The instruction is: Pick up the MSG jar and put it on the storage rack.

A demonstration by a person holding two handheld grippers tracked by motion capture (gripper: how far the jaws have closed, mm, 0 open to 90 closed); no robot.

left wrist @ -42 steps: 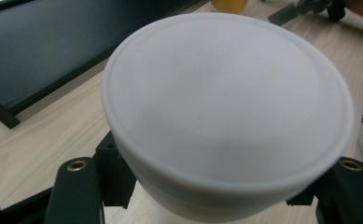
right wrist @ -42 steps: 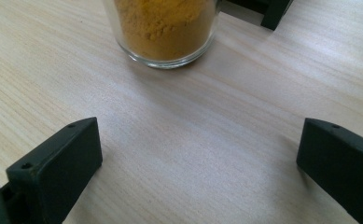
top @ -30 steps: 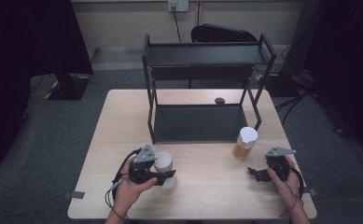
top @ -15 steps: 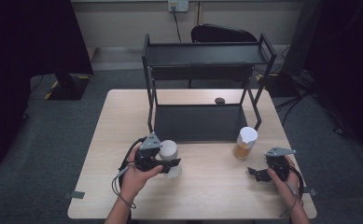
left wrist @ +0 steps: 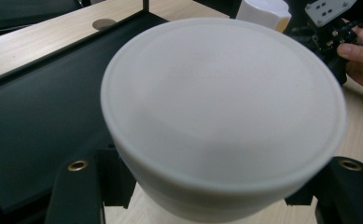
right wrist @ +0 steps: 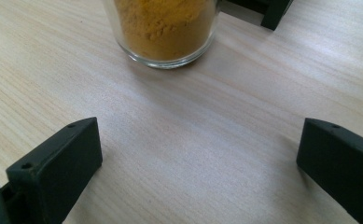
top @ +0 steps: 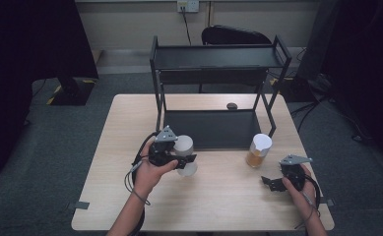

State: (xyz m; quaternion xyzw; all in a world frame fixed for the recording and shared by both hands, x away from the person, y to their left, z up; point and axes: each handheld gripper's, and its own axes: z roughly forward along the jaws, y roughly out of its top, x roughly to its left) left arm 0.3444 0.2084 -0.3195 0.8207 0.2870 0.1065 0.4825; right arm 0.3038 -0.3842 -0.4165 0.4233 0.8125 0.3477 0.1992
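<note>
While the left tongs (top: 186,162) grip the white-lidded jar (top: 183,146), it hangs just above the surface (top: 218,206) before the black rack (top: 213,129), not yet shelved. Right tongs (top: 272,183) rest wide open and empty near the spice jar (top: 258,151), which remains untouched.

White jar (left wrist: 223,116) blurred up close in left gripper view, bottom cut off by the frame; contents can't be told. Spice jar (right wrist: 163,28) top cropped in right gripper view. Small dark thing (top: 232,105) behind the rack (top: 218,56) too small to identify.
</note>
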